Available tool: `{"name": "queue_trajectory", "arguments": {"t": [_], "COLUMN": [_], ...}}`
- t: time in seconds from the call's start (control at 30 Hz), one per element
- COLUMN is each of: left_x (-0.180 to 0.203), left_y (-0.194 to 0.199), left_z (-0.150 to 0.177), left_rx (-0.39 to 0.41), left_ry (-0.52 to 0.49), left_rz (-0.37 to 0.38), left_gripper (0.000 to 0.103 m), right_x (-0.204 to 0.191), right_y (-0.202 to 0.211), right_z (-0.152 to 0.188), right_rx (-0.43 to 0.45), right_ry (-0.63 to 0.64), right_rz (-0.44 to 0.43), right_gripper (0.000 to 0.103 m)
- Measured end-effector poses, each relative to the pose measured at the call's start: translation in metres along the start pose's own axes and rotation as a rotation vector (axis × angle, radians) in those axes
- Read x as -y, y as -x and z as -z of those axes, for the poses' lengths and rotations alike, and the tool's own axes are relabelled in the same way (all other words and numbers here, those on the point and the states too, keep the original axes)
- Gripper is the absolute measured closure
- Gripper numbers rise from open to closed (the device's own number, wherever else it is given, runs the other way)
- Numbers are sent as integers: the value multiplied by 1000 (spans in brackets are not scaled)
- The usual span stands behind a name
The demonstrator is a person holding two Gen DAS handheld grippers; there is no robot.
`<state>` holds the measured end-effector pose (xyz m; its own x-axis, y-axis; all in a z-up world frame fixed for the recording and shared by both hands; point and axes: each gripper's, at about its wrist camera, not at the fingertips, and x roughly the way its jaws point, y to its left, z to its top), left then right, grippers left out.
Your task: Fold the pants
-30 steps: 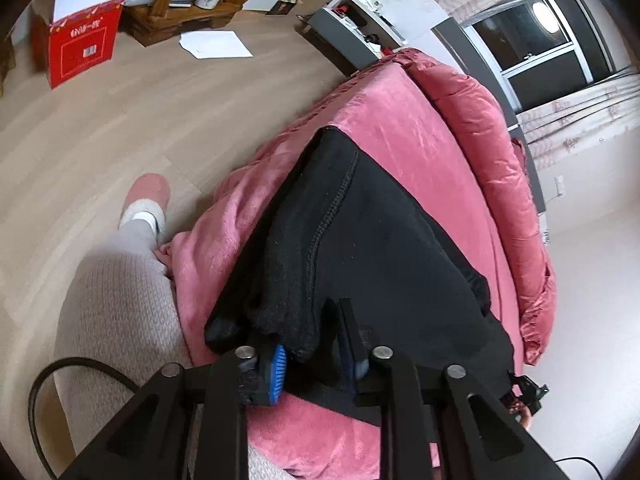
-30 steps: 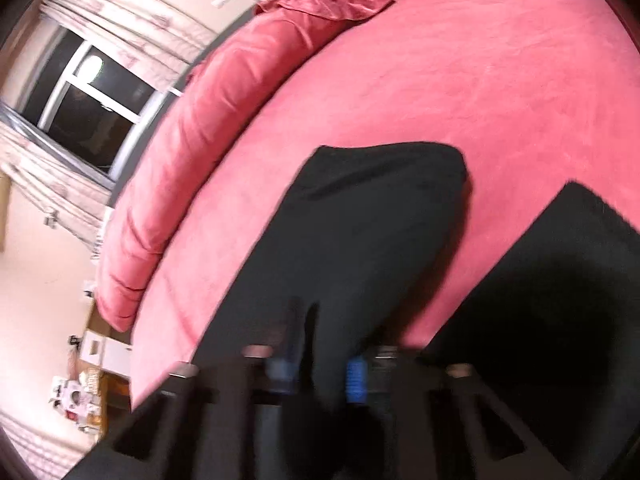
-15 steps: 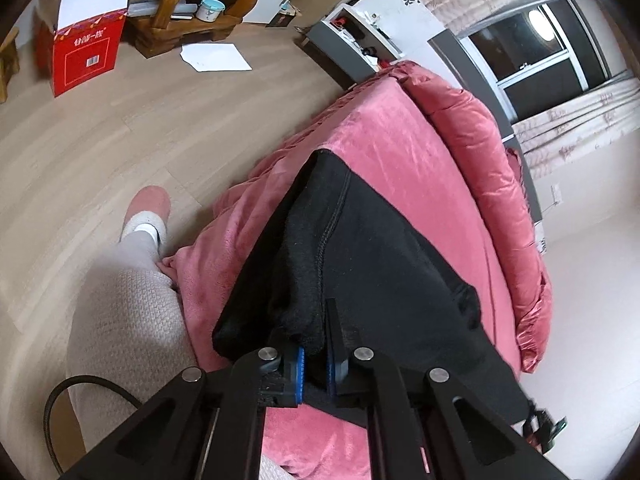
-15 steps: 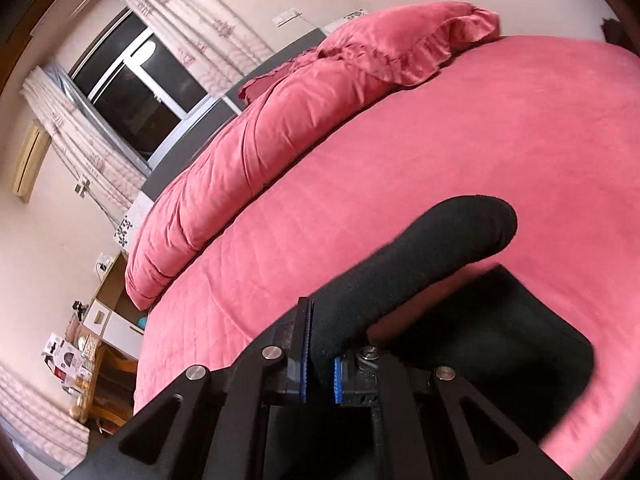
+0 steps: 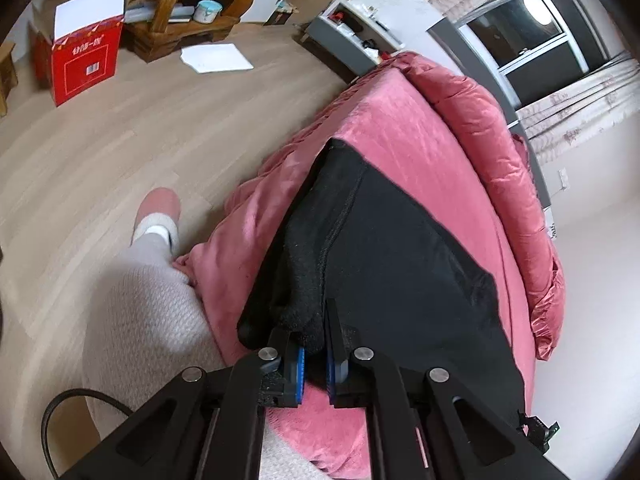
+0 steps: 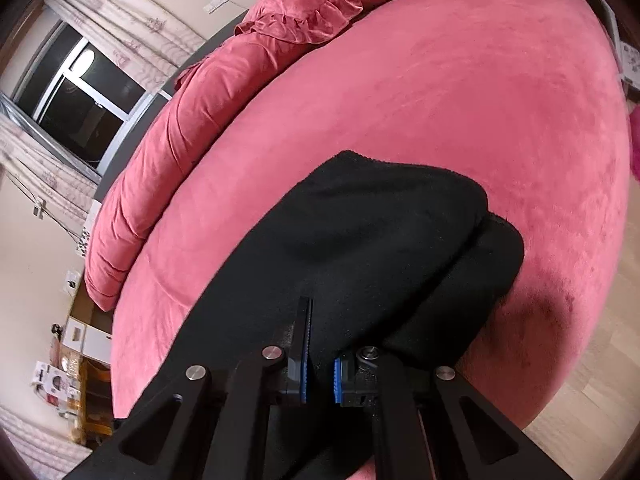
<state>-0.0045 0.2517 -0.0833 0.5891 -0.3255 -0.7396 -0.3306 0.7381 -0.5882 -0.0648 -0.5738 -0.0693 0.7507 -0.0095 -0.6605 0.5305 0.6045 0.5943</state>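
Both grip pants (image 5: 400, 264): L gripper (image 5: 314, 360) low-centre, R gripper (image 6: 320, 364) low-centre. Risk: thin bite, cloth slips, fold skews.

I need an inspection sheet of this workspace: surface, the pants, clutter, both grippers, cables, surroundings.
Surface: pink bed cover, soft, wrinkled at the edge.
Job's things: black pants lie on the bed, one layer over another.
Clutter: red box and white paper on the floor.
Grippers: left gripper and right gripper both shut on pants fabric.
Cables: black cable beside the person's leg.
Surroundings: window, curtains, pillow.
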Motion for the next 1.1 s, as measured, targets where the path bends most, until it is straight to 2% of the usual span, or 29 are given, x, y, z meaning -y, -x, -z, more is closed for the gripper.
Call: {"name": "queue_trajectory", "arguments": {"t": [0.1, 0.17, 0.23, 0.3, 0.33, 0.43, 0.47, 0.53, 0.67, 0.7, 0.83, 0.93, 1.0, 1.07, 1.1], "left_x": [3, 4, -2, -8, -8, 3, 9, 22, 58, 66, 100, 122, 133, 146, 149], "left_y": [5, -2, -7, -7, -5, 11, 20, 35, 45, 43, 25, 1, -15, -34, -37], "left_z": [-4, -3, -2, -4, -5, -6, -7, -8, -5, -4, 4, 15, 21, 28, 36], "left_rx": [29, 8, -14, -24, -19, 63, 115, 204, 295, 297, 240, 168, 121, 52, 40], "left_ry": [-13, -20, -3, 29, 34, -8, -26, -64, -195, -222, -309, -369, -385, -391, -396], "left_rz": [17, -23, -38, -31, -35, -109, -128, -153, -168, -167, -116, -82, -78, -44, -35], "left_gripper": [96, 96, 95, 90, 88, 83, 83, 83, 82, 82, 82, 82, 82, 82, 82], "right_x": [-8, -11, -5, 11, 17, 34, 37, 39, 32, 30, 14, 14, 30, 37, 36], "right_y": [15, 19, 12, -1, -2, 2, 4, 6, 8, 8, 28, 29, 10, 10, 13], "right_z": [-6, -5, 2, 10, 13, 16, 15, 10, 0, -1, -3, 2, 6, 7, 6], "right_rx": [42, 65, 44, -18, -28, -11, -5, -2, 6, 3, 42, 27, -48, -38, -28], "right_ry": [19, 35, 30, -2, -29, -137, -148, -131, -92, -85, -22, 15, -14, -70, -72], "right_rz": [-60, -66, -30, 27, 16, -70, -81, -81, -65, -53, -70, -7, 69, 34, 30], "right_gripper": [94, 94, 94, 94, 94, 86, 86, 86, 86, 94, 95, 95, 94, 93, 88]}}
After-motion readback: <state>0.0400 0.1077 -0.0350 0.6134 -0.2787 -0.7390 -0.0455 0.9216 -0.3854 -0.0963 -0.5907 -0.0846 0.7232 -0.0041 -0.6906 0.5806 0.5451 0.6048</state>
